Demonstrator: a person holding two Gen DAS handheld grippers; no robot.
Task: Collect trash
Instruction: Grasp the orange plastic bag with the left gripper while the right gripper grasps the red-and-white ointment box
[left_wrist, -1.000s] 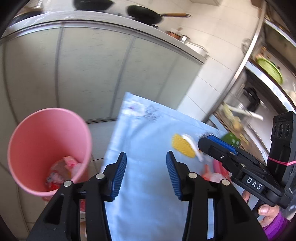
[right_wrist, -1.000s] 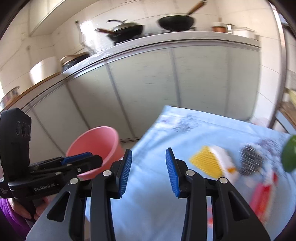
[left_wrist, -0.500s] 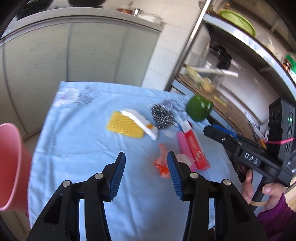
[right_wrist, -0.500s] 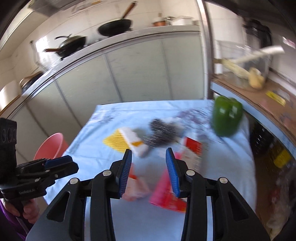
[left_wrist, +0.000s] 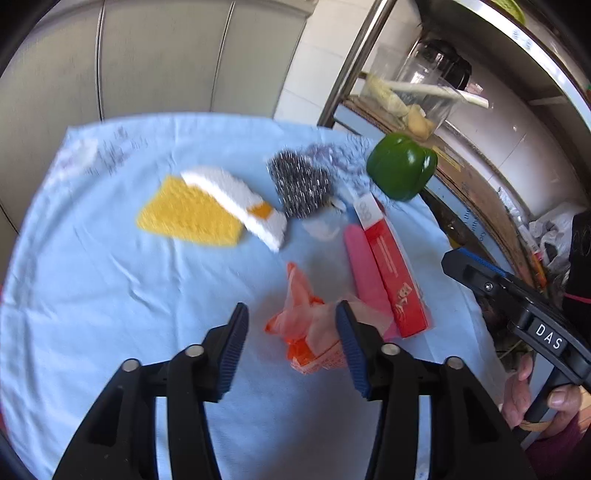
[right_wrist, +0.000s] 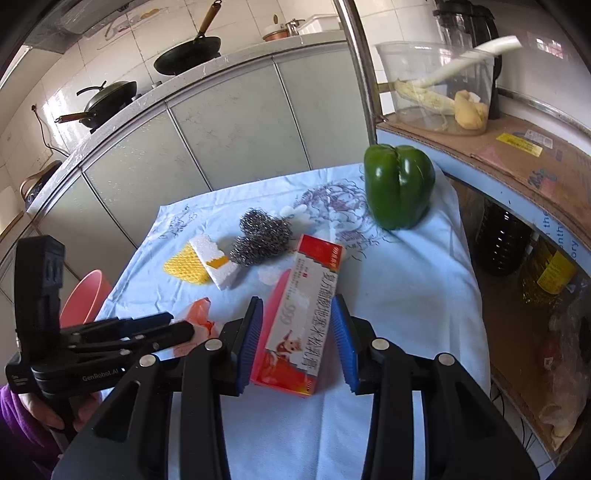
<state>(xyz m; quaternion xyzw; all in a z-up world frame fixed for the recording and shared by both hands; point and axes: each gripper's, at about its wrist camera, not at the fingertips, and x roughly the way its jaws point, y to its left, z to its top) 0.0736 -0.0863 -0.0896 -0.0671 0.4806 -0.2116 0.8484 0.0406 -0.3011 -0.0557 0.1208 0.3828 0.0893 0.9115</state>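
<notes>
Jaws on the left gripper (left_wrist: 291, 345) are opening wide right now, with the crumpled orange plastic bag (left_wrist: 306, 328) sitting between the blue pads but not pinched yet, as far as I can see. Right gripper (right_wrist: 297, 347) has its jaws apart at a medium gap, straddling the near end of the red and white medicine box (right_wrist: 306, 317); there's a visible gap on both sides, so no grip there either.

If it were me, I'd come down over the bulkiest bunch of the bag and close slowly, since thin plastic like that probably slips out or drags the cloth up with it. For the box, I'd square the pads to its long sides before squeezing, because it lies at a slant between them and looks propped on the pink piece (left_wrist: 364, 266) under it.

Both trash bits sit toward the near right part of the table, which is covered by a light blue tablecloth (left_wrist: 110, 295). Further back toward the far edge are a yellow sponge (right_wrist: 184, 266), a white foam block (right_wrist: 218, 264), steel wool (right_wrist: 262, 236) and a green bell pepper (right_wrist: 399, 184) at the far right corner. The pink bin (right_wrist: 85, 299) peeks out past the left edge. Kitchen room: grey cabinets with pans on top, shelf rack on the right.
</notes>
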